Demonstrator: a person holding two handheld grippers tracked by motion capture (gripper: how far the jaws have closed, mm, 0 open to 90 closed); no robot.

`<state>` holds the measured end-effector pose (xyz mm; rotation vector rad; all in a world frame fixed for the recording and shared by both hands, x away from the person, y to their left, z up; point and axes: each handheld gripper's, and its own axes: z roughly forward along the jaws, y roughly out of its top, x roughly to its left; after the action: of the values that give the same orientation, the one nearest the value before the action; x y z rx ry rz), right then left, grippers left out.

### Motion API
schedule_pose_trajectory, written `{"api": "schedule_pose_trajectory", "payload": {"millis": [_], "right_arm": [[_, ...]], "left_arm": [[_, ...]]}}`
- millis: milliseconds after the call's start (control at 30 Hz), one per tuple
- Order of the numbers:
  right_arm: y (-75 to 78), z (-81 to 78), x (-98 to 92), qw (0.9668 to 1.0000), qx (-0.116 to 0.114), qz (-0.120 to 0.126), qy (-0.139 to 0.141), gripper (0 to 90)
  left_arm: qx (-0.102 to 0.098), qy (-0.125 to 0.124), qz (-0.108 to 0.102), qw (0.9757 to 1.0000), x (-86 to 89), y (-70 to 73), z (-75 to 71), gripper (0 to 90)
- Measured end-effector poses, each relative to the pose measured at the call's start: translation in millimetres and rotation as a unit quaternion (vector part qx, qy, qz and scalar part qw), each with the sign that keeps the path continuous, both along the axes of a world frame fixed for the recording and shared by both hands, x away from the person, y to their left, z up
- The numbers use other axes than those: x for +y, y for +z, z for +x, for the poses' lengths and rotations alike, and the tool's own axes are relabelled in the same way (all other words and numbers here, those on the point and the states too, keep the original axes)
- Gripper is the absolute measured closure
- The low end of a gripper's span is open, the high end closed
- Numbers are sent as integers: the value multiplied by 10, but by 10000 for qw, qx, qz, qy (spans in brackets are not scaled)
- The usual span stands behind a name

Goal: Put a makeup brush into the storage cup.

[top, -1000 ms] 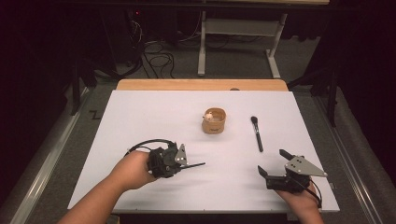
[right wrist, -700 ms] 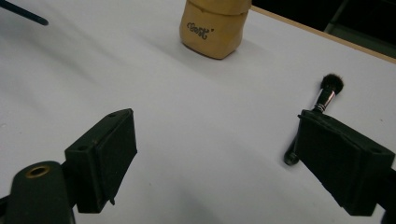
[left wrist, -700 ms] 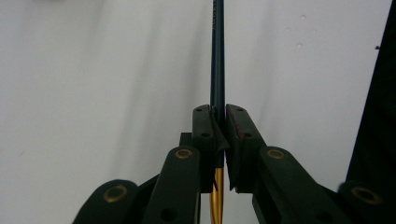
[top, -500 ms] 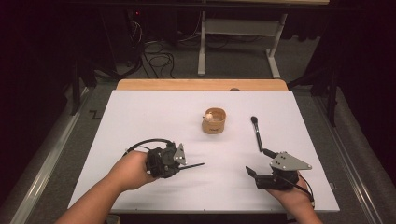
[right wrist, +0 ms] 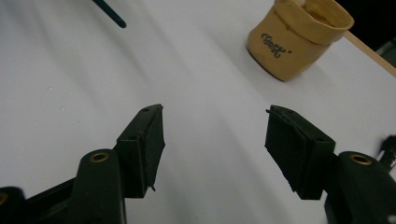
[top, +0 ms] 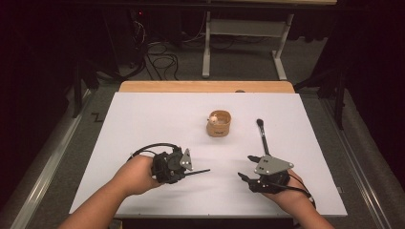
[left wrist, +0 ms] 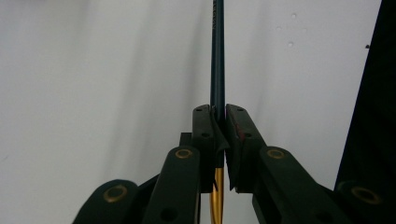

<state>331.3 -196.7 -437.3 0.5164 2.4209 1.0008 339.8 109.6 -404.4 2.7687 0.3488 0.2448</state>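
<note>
My left gripper (top: pixel 187 171) rests low on the white table (top: pixel 143 119) at the front left, shut on a thin dark stick (top: pixel 201 171) that points right. In the left gripper view the jaws (left wrist: pixel 218 112) pinch this teal stick (left wrist: pixel 217 56), whose gold end shows below the pads. My right gripper (top: pixel 245 167) is at the front right, pointing left, and its jaws (right wrist: pixel 215 123) have just been closing with only bare table between them. A tan cup (top: pixel 218 123) (right wrist: pixel 299 37) stands mid-table. A black brush (top: pixel 261 136) lies beside the right gripper.
The stick's dark tip (right wrist: pixel 109 14) shows at the top left of the right gripper view. A wooden strip (top: pixel 205 86) runs along the table's far edge. Beyond it are cables and a metal stand (top: pixel 243 43) on the floor.
My right gripper has moved left toward the table's middle, and its jaws stand narrower than before. The left hand and its stick have stayed put.
</note>
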Motion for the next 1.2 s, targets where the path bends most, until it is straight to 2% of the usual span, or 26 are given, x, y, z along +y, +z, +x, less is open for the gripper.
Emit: {"api": "schedule_pose_trajectory", "payload": {"millis": [167, 433, 733, 800, 1000, 1067, 1200], "right_arm": [[-20, -16, 164, 9989, -54, -387, 252, 431], [-62, -29, 367, 9965, -104, -621, 557, 504], [-83, -12, 534, 9944, -62, -725, 767, 560], [-80, -9, 559, 9937, -100, -752, 822, 568], [-93, -13, 607, 9925, -169, -768, 931, 596], [-90, -19, 608, 9908, -192, -854, 1037, 600], [-95, -49, 627, 9890, -251, -863, 1174, 609]], "left_arm": [[9, 2, 26, 10000, -5, 1, -10, 831], [21, 10, 52, 10000, -15, -9, -23, 831], [94, -76, 102, 9999, -62, -46, -5, 831], [92, -49, 82, 9999, -77, -61, -9, 831], [149, -171, 110, 9997, -91, -52, -18, 831], [152, -159, 127, 9997, -89, -50, -21, 831], [143, -146, 132, 9997, -86, -47, -19, 831]]}}
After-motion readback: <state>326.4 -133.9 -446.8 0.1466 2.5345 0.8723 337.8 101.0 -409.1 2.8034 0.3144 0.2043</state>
